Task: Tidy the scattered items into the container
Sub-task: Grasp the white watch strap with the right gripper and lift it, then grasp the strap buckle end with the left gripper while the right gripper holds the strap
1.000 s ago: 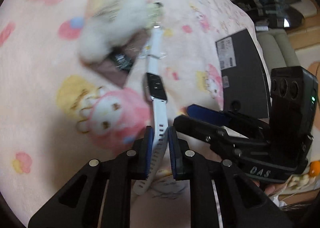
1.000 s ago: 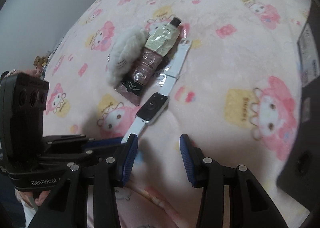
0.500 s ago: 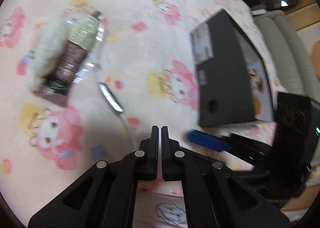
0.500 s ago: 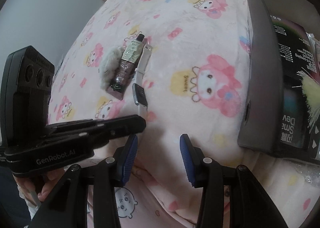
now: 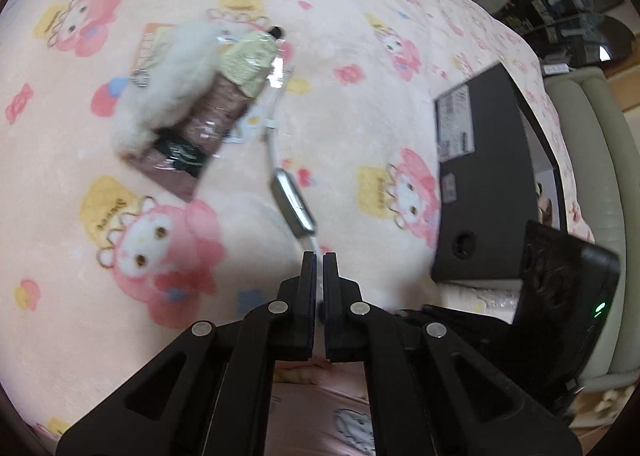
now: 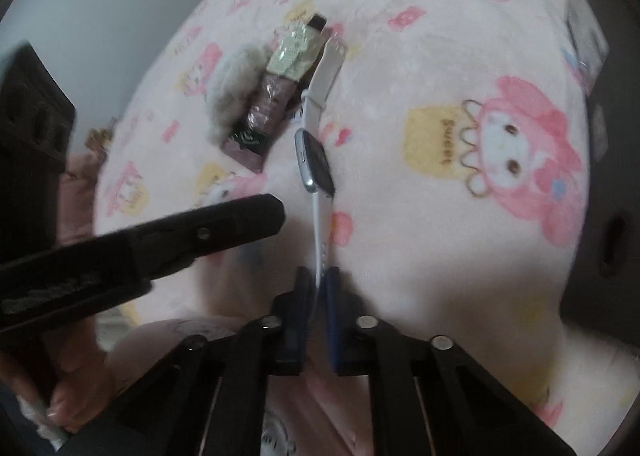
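1. Pinching the white rubbery strap of the smartwatch (image 6: 316, 163), the right gripper (image 6: 318, 284) closes its blue pads on it.
2. Left gripper (image 5: 316, 260), pressed nearly shut, sits beside that strap; only the right wrist view shows the gap.
3. Watch's rounded grey case lies on the fleecy cartoon blanket (image 5: 360, 15).
4. Beyond the watch lie a glossy tube (image 5: 218, 111) and a fluffy white puff (image 5: 172, 83); right of it stands a dark rectangular box (image 5: 492, 175).

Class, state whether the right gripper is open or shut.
Shut: the right gripper pinches the end of the white watch strap.
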### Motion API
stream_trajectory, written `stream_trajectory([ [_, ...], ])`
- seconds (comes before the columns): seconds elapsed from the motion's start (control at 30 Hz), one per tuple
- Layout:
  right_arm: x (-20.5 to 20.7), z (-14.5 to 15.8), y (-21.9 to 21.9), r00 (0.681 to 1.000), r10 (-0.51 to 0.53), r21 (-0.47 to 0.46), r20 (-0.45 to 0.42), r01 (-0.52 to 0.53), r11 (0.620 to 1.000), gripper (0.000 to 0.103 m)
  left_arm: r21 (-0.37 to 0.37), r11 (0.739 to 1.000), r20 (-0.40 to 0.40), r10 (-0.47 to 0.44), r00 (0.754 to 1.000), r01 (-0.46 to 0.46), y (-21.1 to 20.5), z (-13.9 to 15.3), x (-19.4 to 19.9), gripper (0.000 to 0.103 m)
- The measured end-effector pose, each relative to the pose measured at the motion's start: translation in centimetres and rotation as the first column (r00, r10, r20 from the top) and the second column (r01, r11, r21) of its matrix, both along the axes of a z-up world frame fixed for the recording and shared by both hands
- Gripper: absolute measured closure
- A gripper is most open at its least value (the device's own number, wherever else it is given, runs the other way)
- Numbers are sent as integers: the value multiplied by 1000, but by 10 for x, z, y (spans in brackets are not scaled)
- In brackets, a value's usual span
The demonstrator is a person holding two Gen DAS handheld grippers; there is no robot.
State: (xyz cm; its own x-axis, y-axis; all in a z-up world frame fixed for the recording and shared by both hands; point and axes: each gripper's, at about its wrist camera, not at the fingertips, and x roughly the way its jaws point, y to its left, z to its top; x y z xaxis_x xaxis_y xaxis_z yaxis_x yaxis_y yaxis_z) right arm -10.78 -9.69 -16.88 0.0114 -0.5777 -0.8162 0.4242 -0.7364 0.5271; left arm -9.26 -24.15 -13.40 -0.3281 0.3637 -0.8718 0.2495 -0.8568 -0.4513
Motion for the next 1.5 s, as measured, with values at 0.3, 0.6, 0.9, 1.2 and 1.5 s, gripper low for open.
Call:
stream_trajectory([
  [0.3, 27, 19, 95, 994, -105, -51, 2, 105, 993, 101, -88, 996, -39, -1, 999, -2, 40, 10, 6, 102],
  [0.6, 25, 18, 23, 999, 45, -35, -23, -46, 998, 63, -52, 976, 21, 213, 977, -212, 1, 0, 21, 79],
  [0.9, 15, -7, -4, 998, 62, 20, -30, -61, 998, 92, -13, 976, 3, 215, 977, -215, 4, -4, 19, 76],
  [1.2, 42, 16, 102, 994, -102, -67, -38, 99, 993, 92, 45, 999, -7, 27, 1000, -26, 49, 0, 24, 76],
  [1.5, 61, 22, 220, 952, -305, -7, -12, 305, 952, 94, -30, 972, -4, -233, 973, 233, 139, -4, 36, 76],
])
